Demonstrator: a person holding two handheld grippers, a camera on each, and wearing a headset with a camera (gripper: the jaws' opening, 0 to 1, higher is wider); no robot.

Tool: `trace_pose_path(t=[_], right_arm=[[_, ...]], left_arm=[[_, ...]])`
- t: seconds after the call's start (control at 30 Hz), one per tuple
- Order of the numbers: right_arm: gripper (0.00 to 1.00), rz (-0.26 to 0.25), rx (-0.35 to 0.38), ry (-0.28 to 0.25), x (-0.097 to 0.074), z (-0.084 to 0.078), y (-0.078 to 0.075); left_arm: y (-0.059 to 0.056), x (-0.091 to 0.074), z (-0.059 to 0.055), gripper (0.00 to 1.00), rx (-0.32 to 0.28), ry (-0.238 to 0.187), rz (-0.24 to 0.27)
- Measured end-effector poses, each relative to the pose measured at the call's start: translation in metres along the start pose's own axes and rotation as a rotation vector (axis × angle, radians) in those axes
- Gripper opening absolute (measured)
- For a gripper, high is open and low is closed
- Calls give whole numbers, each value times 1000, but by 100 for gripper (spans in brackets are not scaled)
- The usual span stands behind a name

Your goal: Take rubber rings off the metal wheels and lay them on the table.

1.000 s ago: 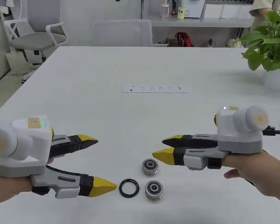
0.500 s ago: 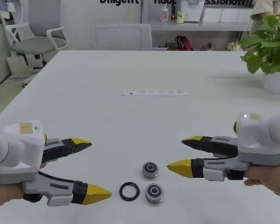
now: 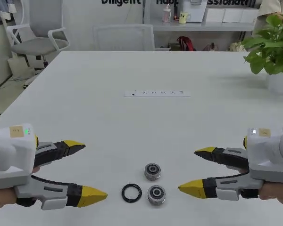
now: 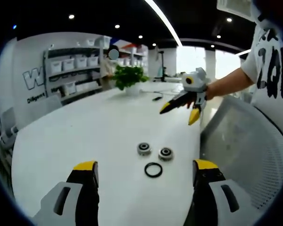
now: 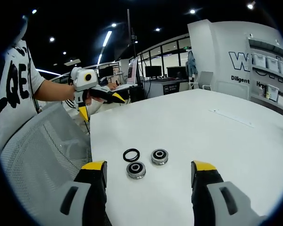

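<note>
I've got the L gripper (image 3: 90,169) and R gripper (image 3: 192,169) both w/ jaws wide apart, gripping nothing, held over the near part of the white table (image 3: 132,122), 1 on each side of the parts. Btw them sit 2 metal wheels (image 3: 152,171). 1 black rubber ring (image 3: 131,192) lies flat on the table just left of the nearer wheel (image 3: 156,193).
</note>
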State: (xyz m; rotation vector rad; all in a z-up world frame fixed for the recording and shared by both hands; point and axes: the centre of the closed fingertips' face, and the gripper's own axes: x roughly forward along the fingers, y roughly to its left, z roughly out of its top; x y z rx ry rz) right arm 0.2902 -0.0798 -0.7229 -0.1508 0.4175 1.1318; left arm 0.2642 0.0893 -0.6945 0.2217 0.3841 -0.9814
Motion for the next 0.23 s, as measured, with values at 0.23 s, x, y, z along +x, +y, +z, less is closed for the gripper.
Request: trace_pose_path(t=[0.23], right_arm=[[72, -3, -38, 52, -2, -16, -2]], left_arm=[[0, 0, -5, 84, 4, 13, 2]])
